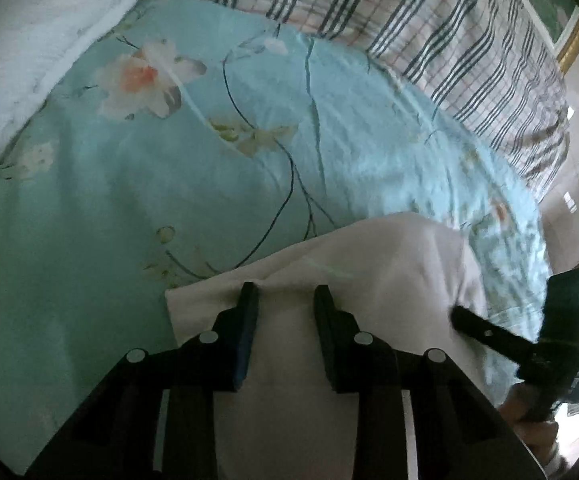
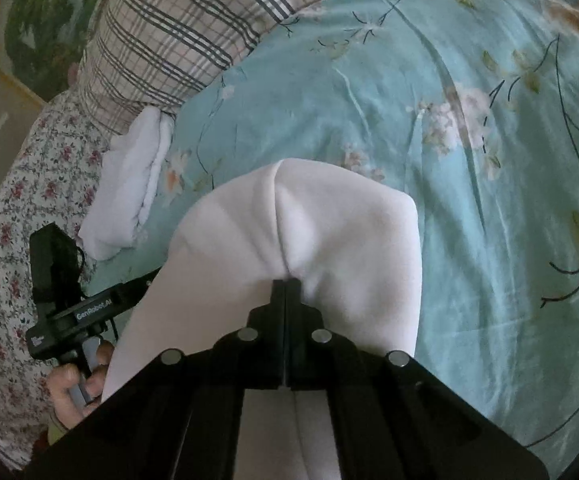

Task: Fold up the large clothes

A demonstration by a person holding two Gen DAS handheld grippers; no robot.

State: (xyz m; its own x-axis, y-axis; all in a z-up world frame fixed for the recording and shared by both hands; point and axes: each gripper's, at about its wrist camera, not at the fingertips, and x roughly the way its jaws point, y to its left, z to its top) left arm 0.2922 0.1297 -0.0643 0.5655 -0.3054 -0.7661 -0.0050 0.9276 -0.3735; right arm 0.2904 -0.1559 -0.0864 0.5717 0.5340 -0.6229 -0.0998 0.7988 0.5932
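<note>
Here a bed (image 2: 429, 128) is covered by a floral teal sheet, on which a white garment (image 2: 329, 224) is draped. A fold is pinched by the closed right claw (image 2: 285, 284); the left claw (image 1: 286, 294), marked "GenRobot.AI", is held open over it.

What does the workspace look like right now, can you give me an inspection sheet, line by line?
Surface: bed under a teal floral cover, wrinkled.
Job's things: white garment bunched up on the cover.
Clutter: folded white cloth beside a plaid quilt.
Grippers: right gripper shut on the garment; left gripper open, fingers spread over the garment.
Cables: a thin black lead by the left gripper's body, seen from the right wrist.
Surroundings: landscape picture on the wall, small-flowered fabric at the bed's edge.
</note>
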